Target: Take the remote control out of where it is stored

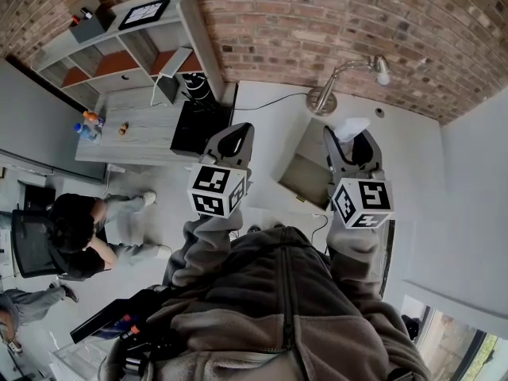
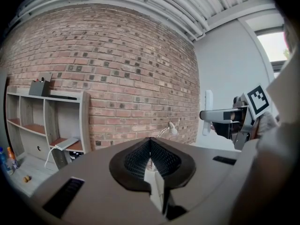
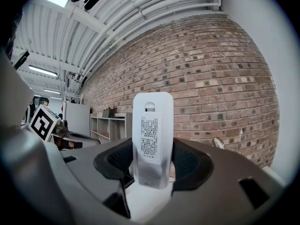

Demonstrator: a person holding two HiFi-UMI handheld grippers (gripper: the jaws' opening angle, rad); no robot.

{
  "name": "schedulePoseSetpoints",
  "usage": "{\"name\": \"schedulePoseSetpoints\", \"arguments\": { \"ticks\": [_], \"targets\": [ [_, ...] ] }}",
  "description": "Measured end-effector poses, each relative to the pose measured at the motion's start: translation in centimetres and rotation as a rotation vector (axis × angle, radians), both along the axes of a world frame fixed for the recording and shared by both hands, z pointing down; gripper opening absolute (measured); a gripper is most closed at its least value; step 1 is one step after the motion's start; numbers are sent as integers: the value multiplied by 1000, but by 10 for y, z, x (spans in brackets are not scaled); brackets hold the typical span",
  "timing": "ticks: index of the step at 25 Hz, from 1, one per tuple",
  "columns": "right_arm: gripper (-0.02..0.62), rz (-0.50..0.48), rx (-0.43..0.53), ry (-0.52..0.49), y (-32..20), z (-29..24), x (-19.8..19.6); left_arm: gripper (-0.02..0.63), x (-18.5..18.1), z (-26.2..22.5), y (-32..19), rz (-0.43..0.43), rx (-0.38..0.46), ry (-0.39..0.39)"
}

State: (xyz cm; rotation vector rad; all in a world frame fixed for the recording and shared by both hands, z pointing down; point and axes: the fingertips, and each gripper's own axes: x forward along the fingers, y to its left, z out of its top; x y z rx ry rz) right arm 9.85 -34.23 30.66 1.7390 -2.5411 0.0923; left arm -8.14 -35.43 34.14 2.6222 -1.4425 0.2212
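Observation:
A white remote control [image 3: 152, 130] stands upright between the pads of my right gripper [image 3: 151, 165], its printed label toward the camera. My right gripper is shut on it. In the head view the remote [image 1: 350, 128] shows as a white end sticking out past the right gripper [image 1: 349, 151], above the white surface. Seen from the left gripper view, the remote [image 2: 207, 111] is at the right. My left gripper [image 2: 151, 159] is shut with nothing in it, its ribbed pads meeting. It is held level with the right one in the head view [image 1: 232, 143].
A brick wall [image 1: 317, 22] runs along the back. A grey shelf unit [image 1: 151, 46] and a wooden desk [image 1: 135, 129] with bottles stand at the left. A desk lamp [image 1: 349, 76] sits on the white surface [image 1: 274, 121]. A person [image 1: 79, 232] crouches at lower left.

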Motion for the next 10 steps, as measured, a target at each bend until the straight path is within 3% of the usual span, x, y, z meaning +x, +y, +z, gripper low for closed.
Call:
{"name": "schedulePoseSetpoints", "arguments": {
  "ticks": [10],
  "targets": [
    [247, -12, -17, 6, 7, 7, -4, 6, -3, 5, 8, -3, -13, 2]
  ]
}}
